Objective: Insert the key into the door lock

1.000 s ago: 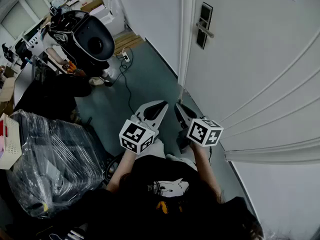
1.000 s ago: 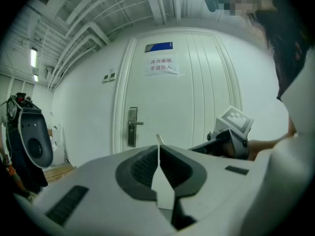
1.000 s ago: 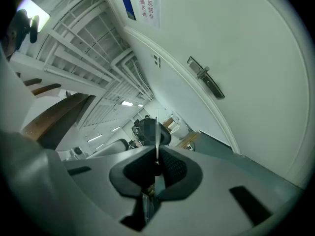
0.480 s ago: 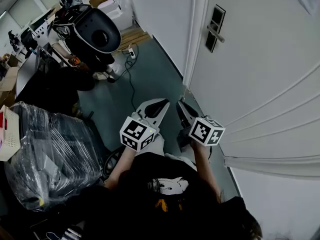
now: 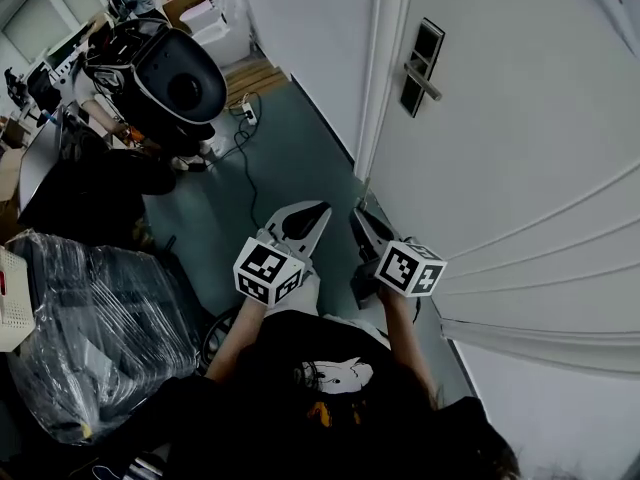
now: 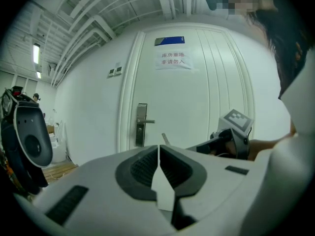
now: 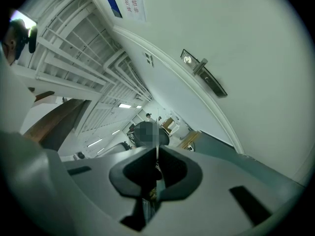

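- Paper notice [image 6: 172, 59] on the door [image 6: 216, 97] appears to read "库房重地 非请勿入"; a blue label [image 6: 170, 41] sits above it.
- Left gripper [image 6: 158, 150]: jaws together, empty, held low beside the right gripper [image 7: 157, 154].
- Right gripper: clamped on the key [image 6: 165, 138].
- The key's long axis follows the jaws, tip forward; the door lock [image 7: 203, 73] is well ahead, up and to the right.

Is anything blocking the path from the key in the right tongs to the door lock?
Nothing visible does. Open air lies between the key in the right tongs and the lock on the door; the left tongs sit beside, out of the path.
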Tool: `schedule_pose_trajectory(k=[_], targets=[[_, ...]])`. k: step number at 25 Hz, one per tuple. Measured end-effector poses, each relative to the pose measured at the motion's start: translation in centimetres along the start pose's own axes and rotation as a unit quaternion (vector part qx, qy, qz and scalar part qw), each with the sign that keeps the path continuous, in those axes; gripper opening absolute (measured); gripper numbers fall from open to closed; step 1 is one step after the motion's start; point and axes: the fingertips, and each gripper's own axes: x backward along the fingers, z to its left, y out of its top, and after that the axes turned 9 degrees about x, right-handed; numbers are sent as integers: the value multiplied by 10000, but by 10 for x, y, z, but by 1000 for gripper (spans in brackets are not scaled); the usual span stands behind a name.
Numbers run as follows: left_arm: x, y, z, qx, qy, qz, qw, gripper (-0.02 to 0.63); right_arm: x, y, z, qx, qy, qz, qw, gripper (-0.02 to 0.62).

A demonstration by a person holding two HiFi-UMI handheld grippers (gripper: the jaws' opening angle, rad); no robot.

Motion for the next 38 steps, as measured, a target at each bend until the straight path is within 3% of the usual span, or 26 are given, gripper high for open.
schedule_pose_trajectory(k=[19, 27, 38], targets=[[-97, 43, 149, 92, -673, 176, 9975, 17, -145, 63, -59, -351, -632, -33, 9974, 18], [-108, 58, 210, 252, -964, 175, 9949, 17, -200, 74, -56, -474, -885, -29, 9949, 18], [-127, 63, 236, 293, -1633, 262, 9858, 17, -221, 81, -58, -570, -1389, -336, 9881, 18]])
